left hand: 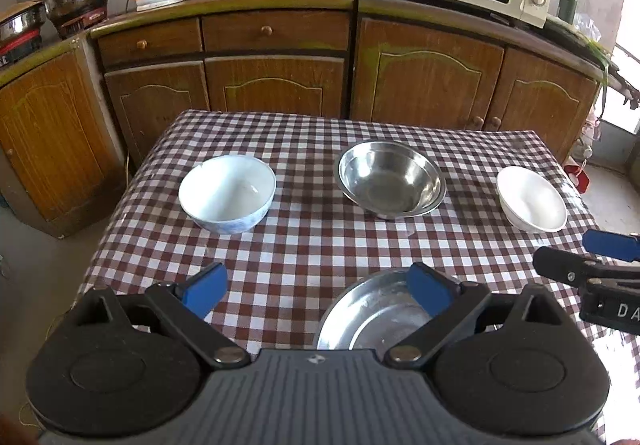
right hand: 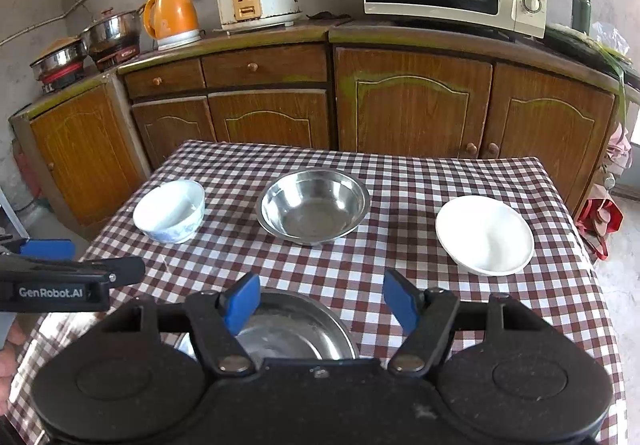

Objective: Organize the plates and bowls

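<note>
Over the checked table point(left hand: 280, 245) we held both grippers, left gripper point(left hand: 316, 287) and right gripper point(right hand: 320, 303), jaws apart and empty. Bowls lay spread singly: steel plate point(right hand: 296, 329) at six o'clock, steel bowl point(right hand: 314, 205) at twelve, presumably awaiting stacking.

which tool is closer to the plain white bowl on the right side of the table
Right. The right tool hangs open near the table's front edge, the white bowl just ahead and to its right. The left tool, also open, sits further left, beyond the right one.

Ahead of your hand-held gripper point(left hand: 318, 291) you have four bowls: two steel bowls point(left hand: 390, 179), one blue-patterned bowl point(left hand: 227, 193), one white bowl point(left hand: 532, 199).
</note>
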Motion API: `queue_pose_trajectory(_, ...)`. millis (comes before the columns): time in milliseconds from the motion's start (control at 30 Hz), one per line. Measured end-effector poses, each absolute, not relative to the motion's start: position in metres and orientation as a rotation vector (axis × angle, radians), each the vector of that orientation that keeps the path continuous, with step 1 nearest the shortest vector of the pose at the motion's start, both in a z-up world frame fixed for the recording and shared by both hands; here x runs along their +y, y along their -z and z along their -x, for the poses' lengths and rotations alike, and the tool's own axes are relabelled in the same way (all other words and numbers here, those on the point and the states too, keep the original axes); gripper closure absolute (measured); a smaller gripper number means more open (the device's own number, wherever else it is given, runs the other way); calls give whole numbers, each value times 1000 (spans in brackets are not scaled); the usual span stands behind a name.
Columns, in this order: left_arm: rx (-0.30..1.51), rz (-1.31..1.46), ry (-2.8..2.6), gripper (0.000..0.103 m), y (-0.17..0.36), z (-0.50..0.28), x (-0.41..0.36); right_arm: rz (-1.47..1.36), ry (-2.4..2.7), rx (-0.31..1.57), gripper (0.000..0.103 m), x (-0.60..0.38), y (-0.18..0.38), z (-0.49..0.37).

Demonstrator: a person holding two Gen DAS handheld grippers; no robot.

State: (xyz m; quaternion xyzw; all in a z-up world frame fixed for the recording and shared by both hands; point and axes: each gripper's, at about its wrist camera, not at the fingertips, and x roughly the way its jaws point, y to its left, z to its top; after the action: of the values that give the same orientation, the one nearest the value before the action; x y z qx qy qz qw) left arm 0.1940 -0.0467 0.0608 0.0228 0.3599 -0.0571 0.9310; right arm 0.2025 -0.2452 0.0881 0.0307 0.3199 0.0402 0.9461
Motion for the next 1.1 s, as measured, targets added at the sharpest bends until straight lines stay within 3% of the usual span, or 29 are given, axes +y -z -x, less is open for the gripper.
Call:
queue_pose_trajectory(500, 726, -30, 127, 3, -62, -189, -50, -100, -67, 657, 22, -255, -86, -197)
queue_pose_trajectory(1100, 701, -93, 114, 3, -51, -240, -63, -74, -64, 622, 22, -265, -80, -254)
